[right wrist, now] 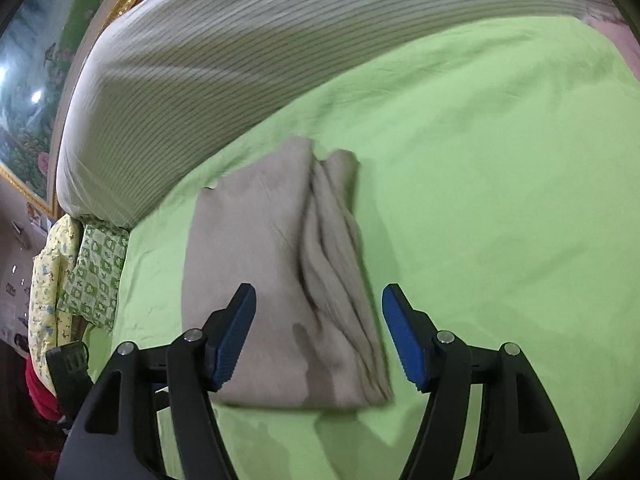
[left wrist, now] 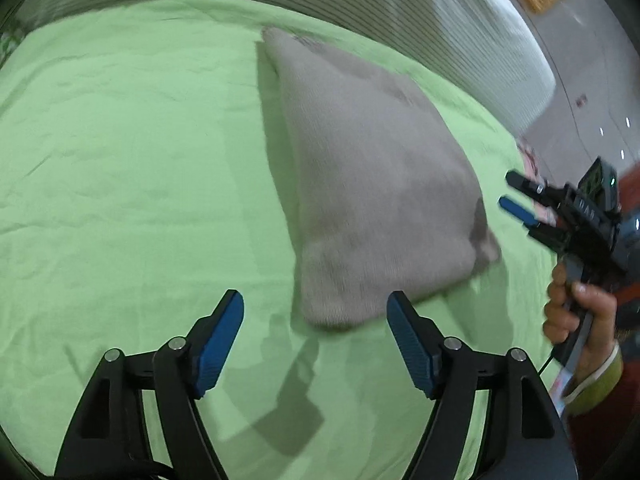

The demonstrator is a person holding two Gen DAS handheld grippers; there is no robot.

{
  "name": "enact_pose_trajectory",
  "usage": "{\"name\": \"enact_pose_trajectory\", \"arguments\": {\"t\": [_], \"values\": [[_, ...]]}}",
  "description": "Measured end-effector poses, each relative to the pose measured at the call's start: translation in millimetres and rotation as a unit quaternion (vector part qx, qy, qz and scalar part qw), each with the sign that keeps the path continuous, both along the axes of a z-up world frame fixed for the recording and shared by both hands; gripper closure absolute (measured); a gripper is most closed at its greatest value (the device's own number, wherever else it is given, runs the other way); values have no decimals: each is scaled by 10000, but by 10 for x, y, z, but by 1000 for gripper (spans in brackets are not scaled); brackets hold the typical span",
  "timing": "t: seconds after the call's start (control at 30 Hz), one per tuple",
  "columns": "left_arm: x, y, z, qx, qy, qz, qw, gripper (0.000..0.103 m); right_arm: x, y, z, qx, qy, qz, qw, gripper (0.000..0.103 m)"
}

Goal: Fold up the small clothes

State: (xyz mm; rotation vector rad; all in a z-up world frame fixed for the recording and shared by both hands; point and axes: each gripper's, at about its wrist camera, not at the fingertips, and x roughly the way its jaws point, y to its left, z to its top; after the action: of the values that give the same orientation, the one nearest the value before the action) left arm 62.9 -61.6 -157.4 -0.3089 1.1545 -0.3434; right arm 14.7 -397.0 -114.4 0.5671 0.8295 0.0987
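A folded grey knit garment (left wrist: 372, 184) lies flat on the green bedsheet (left wrist: 120, 160). In the right wrist view the garment (right wrist: 280, 280) shows layered folds along its right side. My left gripper (left wrist: 316, 316) is open and empty, just short of the garment's near corner. My right gripper (right wrist: 318, 316) is open and empty, hovering over the garment's near edge. The right gripper also shows in the left wrist view (left wrist: 512, 192), held in a hand to the right of the garment, jaws apart.
A striped white bolster (right wrist: 240, 60) runs along the far side of the bed. Patterned yellow and green pillows (right wrist: 80, 272) sit at the bed's left end. A framed picture (right wrist: 36, 80) hangs on the wall behind.
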Motion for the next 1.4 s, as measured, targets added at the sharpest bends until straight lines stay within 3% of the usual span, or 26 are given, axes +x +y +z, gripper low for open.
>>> {"name": "enact_pose_trajectory", "arguments": {"t": [0.2, 0.3, 0.57, 0.6, 0.63, 0.67, 0.7, 0.8, 0.87, 1.13, 1.27, 1.4], "values": [[528, 0, -129, -465, 429, 390, 9972, 22, 511, 141, -243, -73, 496, 292, 9983, 27], [725, -97, -188, -473, 491, 349, 9971, 21, 591, 116, -363, -211, 729, 315, 9966, 25], [1168, -242, -446, -721, 724, 498, 9935, 13, 786, 1, -478, 149, 637, 443, 9969, 25], [1202, -262, -478, -726, 728, 497, 9935, 13, 805, 20, -499, 226, 663, 494, 9963, 30], [1224, -291, -502, -728, 716, 481, 9936, 18, 813, 42, -508, 262, 675, 545, 9959, 36], [1243, -327, -503, -767, 680, 412, 9939, 35, 805, 60, -510, 310, 697, 559, 9955, 43], [1247, -361, -486, -855, 669, 318, 9936, 40, 799, 60, -495, 378, 692, 543, 9954, 51], [1223, -397, -393, -770, 473, 178, 9958, 53, 699, 70, -384, 538, 490, 521, 9960, 61], [1190, -368, -320, -820, 407, 186, 9956, 57, 629, 143, -278, 602, 300, 608, 9959, 62], [690, 317, 236, -687, -202, 620, 9955, 59, 435, 880, 120, 960, -188, 1251, 9873, 64], [421, 903, 486, -556, -429, 849, 9939, 59, 483, 1380, 182, 1280, -388, 1691, 9765, 64], [178, 1436, 547, -448, -464, 1051, 9924, 59, 553, 1952, 109, 1460, -303, 2084, 9666, 64]]}}
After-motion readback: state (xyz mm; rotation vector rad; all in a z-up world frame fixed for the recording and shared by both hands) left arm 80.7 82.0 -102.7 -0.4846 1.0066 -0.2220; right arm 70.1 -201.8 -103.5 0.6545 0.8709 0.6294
